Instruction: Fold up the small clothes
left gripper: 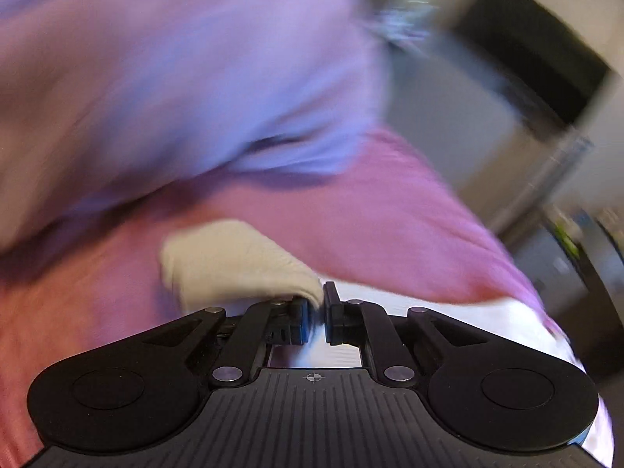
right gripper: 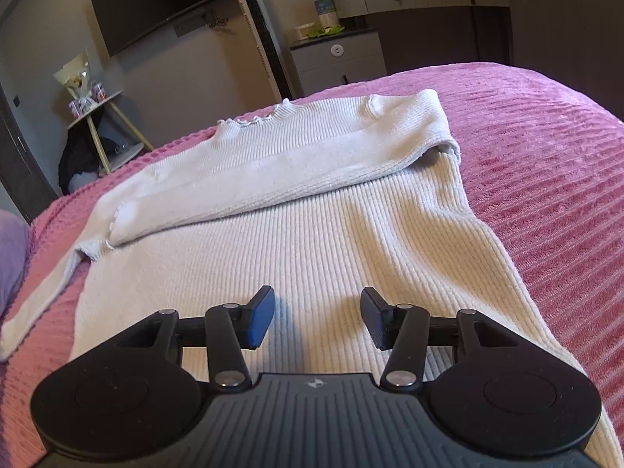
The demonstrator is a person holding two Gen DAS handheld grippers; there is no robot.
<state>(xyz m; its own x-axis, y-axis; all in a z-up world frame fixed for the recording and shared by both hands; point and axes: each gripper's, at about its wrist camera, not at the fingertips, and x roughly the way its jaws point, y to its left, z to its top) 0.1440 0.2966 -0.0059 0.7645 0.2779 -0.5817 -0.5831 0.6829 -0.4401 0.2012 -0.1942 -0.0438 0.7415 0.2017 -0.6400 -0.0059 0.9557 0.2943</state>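
Left gripper (left gripper: pixel 324 314) first: jaws drawn together on a pinch of cream knit, the cuff end of the sweater's left sleeve (left gripper: pixel 234 261), which bunches up and away to the left of the pads. That view is badly smeared, so how much cloth is caught can't be told. Beyond it, pink bedspread (left gripper: pixel 390 226) and a lilac pillow (left gripper: pixel 175 78). Right gripper (right gripper: pixel 316 321): jaws apart, nothing between them, poised over the lower body of the white ribbed sweater (right gripper: pixel 312 241), near the hem. Sweater lies flat on the bed, collar (right gripper: pixel 253 119) away from the right jaws, long axis running straight ahead of them. Right sleeve (right gripper: pixel 273 171) already lies folded across the chest. Left one trails out along the bedspread, off to the left. Judgement: left hand is the nearer and has the sleeve; the coming move carries it rightward across the body.
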